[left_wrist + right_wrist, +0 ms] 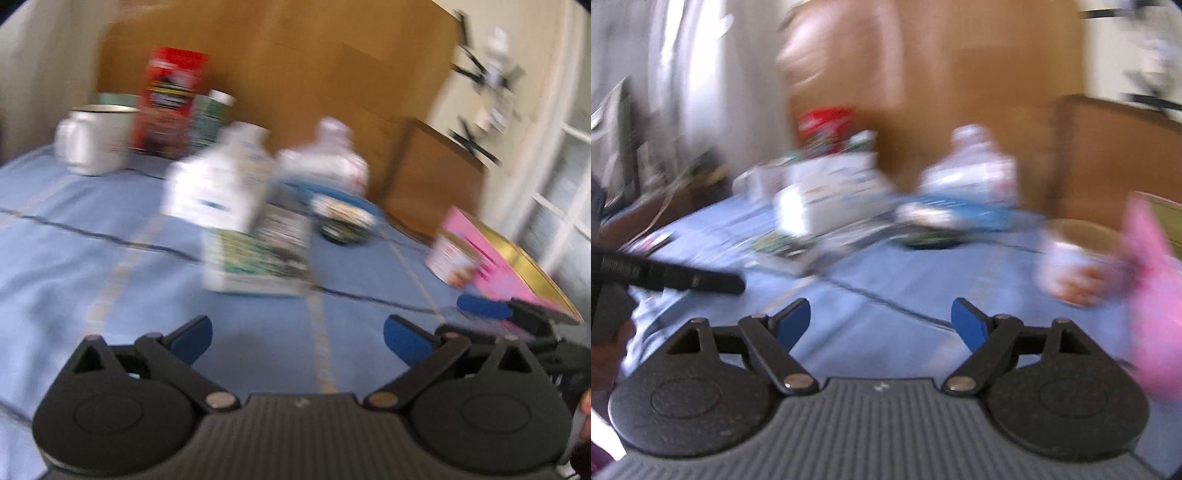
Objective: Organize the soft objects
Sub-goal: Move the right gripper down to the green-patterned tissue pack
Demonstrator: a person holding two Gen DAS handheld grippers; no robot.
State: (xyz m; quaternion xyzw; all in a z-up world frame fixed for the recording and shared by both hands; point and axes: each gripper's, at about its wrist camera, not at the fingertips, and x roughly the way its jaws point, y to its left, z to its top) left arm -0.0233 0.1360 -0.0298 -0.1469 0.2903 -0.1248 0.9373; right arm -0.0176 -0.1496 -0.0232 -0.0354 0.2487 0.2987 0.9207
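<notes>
Left tool [297, 338]: blue-padded fingers spread wide, nothing between them, hovering over the light blue striped cloth [92, 236] that covers the surface.
Right tool [881, 321]: fingers likewise spread apart and empty; its blue tip also shows at the right edge of the left wrist view.
Soft objects: a white packet with green and black print [258, 254] lies flat straight ahead of the left tool; a white pouch with blue lettering [218, 181] rests on its far end. Both views are blurred, so the print is unreadable.
Further ahead: a clear plastic bottle with a blue label [328, 162], with a dark round patterned bowl [341, 221] just in front of it.
Ahead and left of the left tool: a white enamel mug with a dark rim [96, 140], a tall red carton [168, 99] and a green-printed tin with a silver lid [212, 118] beside it.
Right of both tools: a pink box [1156, 295], with a small white printed tub [1071, 269] just beside it.
Background: a brown wooden board [295, 66] behind everything.
</notes>
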